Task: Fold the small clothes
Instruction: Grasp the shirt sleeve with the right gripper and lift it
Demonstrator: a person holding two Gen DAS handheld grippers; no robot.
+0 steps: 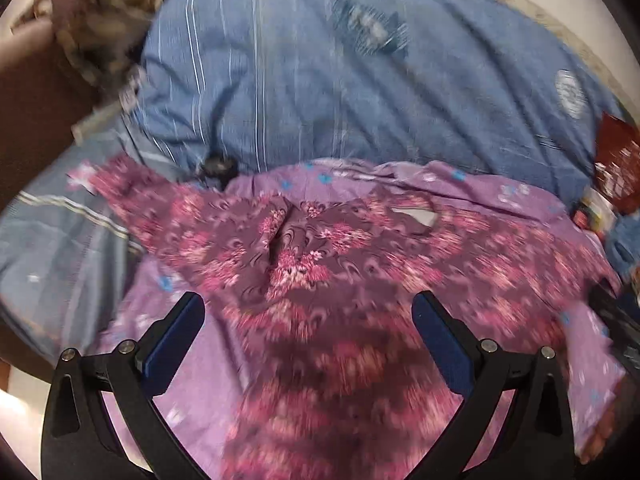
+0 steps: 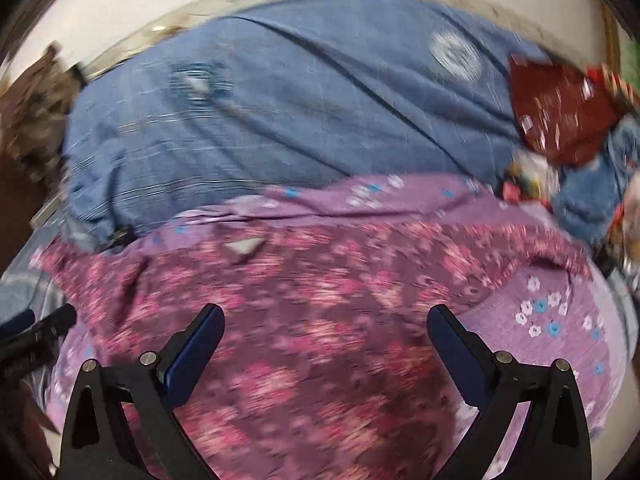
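Blue striped bedding [image 1: 320,80] fills the far half of both views, rumpled, with round printed patches. Nearer, a lilac sheet [image 2: 540,320] with small white and blue flowers spreads across it. On that sheet lies the garment, a maroon top with pink floral print [image 1: 340,280], spread flat, one sleeve reaching out to the far left, its neckline with a pale label toward the far side. Both views are blurred with motion, so the fine print is smeared.

Far right, a dark red packet [image 2: 560,112] sits on the bedding beside a jumble of small colourful items I can't make out. Far left, a mottled brown fabric heap [image 1: 108,20].

The left gripper [image 1: 308,320] hovers over the top's near part, jaws wide apart, nothing between them. The right gripper [image 2: 326,332] likewise: jaws spread, empty, above the top's lower right area.
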